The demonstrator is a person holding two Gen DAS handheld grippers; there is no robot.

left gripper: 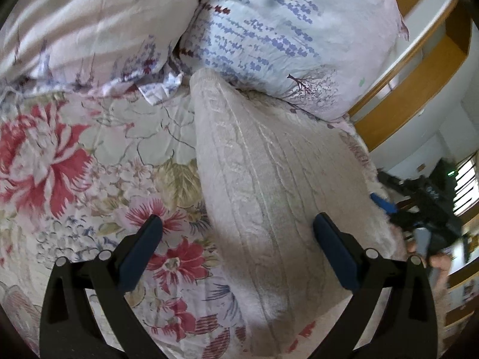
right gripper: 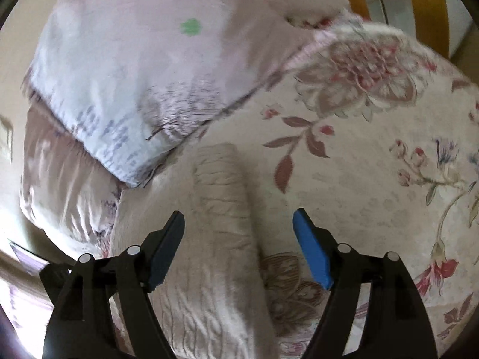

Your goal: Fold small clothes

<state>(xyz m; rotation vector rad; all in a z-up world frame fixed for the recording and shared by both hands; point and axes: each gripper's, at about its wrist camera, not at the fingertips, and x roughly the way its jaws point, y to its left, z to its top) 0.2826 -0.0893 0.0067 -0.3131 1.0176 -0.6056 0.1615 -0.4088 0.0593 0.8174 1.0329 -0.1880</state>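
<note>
A pale pink cable-knit garment (left gripper: 269,185) lies folded into a long narrow strip on the floral bedsheet (left gripper: 74,155), running from near the pillows toward me. My left gripper (left gripper: 236,224) is open and empty, with its jaws either side of the strip's near part, just above it. In the right wrist view the same knit garment (right gripper: 221,224) runs up between the jaws. My right gripper (right gripper: 239,218) is open and empty over its edge. The right gripper also shows in the left wrist view (left gripper: 425,209), at the garment's right side.
A blue-patterned pillow (left gripper: 284,30) and a beige pillow (left gripper: 89,24) lie at the far end of the bed. The same blue-patterned pillow (right gripper: 134,74) fills the upper left of the right wrist view. A wooden bed frame (left gripper: 413,89) runs along the right.
</note>
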